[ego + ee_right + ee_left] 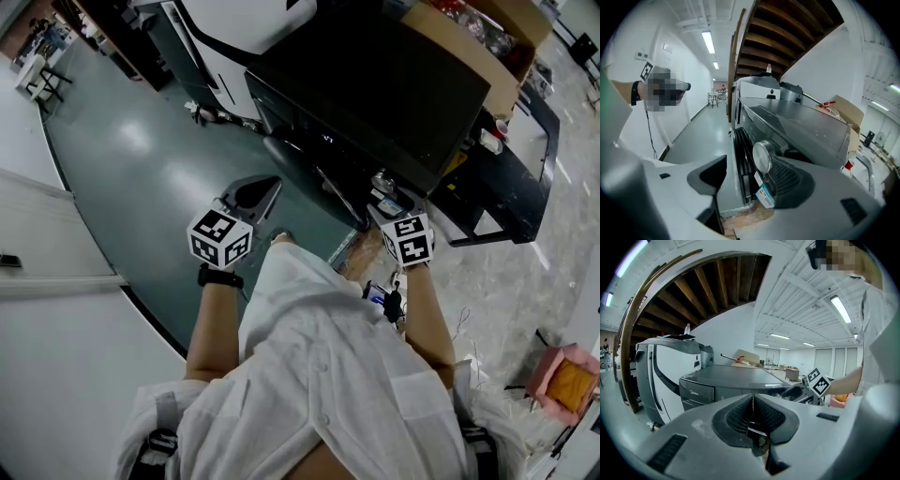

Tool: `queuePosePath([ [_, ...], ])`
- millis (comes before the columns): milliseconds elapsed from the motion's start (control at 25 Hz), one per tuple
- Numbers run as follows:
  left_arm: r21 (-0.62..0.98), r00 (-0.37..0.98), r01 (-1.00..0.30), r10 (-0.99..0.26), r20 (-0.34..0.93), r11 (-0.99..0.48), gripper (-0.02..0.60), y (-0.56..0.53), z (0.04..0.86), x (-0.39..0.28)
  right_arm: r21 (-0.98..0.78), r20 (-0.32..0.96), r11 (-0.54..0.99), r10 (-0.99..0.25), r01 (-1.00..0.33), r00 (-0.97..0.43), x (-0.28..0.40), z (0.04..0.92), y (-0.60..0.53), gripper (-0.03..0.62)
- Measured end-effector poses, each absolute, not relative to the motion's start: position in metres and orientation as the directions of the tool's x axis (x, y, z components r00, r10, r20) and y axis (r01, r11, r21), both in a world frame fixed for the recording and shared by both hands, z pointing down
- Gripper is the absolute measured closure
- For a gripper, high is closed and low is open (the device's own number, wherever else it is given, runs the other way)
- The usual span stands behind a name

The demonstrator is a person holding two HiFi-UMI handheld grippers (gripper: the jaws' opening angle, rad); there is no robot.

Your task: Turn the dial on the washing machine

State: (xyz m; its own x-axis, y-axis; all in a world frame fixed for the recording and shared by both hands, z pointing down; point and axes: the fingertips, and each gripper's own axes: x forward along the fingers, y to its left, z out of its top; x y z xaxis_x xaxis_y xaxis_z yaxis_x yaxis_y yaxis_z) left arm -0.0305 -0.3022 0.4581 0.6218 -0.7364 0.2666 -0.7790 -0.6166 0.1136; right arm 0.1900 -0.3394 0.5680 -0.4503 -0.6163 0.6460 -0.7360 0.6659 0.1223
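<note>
At the centre of the head view, we look steeply down on a dark washing machine (375, 84) standing on a grey-green floor (141, 141). A person in a white garment (319, 375) holds a gripper in each hand. The round silver dial (382, 180) sits on the machine's front panel, right of centre in the frame, with the right gripper (389, 204) directly below it.

In the right gripper view, we see the right gripper (747, 164) spread wide. The dial (762, 156) stands between the jaws, close against the ribbed pad on the right of the frame. We cannot tell if they touch. The other jaw is well clear of it. A small blue and white label (765, 196) hangs low on the machine's front.

In the left gripper view, the left gripper (752, 404) has its pads pressed together with nothing between them. It is held away from the washing machine (726, 376), which fills the middle distance. In the head view, this gripper (258, 192) hangs over the floor, left of centre.
</note>
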Motion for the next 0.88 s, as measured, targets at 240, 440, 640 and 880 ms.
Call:
queuePosePath([
  [240, 0.108, 0.635, -0.767, -0.724, 0.269, -0.632, 0.565, -0.304, 0.458, -0.023, 0.116, 0.613, 0.655, -0.639, -0.746, -0.466, 0.190, 0.555, -0.347, 0.293],
  [440, 0.105, 0.635, -0.767, -0.724, 0.268, -0.634, 0.565, -0.302, 0.458, -0.021, 0.104, 0.592, 0.666, -0.638, -0.739, -0.492, 0.181, 0.548, -0.351, 0.295],
  [640, 0.106, 0.614, -0.785, -0.745, 0.262, -0.610, 0.565, -0.298, 0.454, -0.031, 0.082, 0.439, 0.640, -0.712, -0.764, -0.548, 0.181, 0.506, -0.347, 0.421],
  [880, 0.100, 0.591, -0.804, -0.768, 0.245, -0.587, 0.565, -0.298, 0.450, -0.039, 0.104, 0.361, 0.587, -0.775, -0.803, -0.519, 0.204, 0.478, -0.340, 0.594],
])
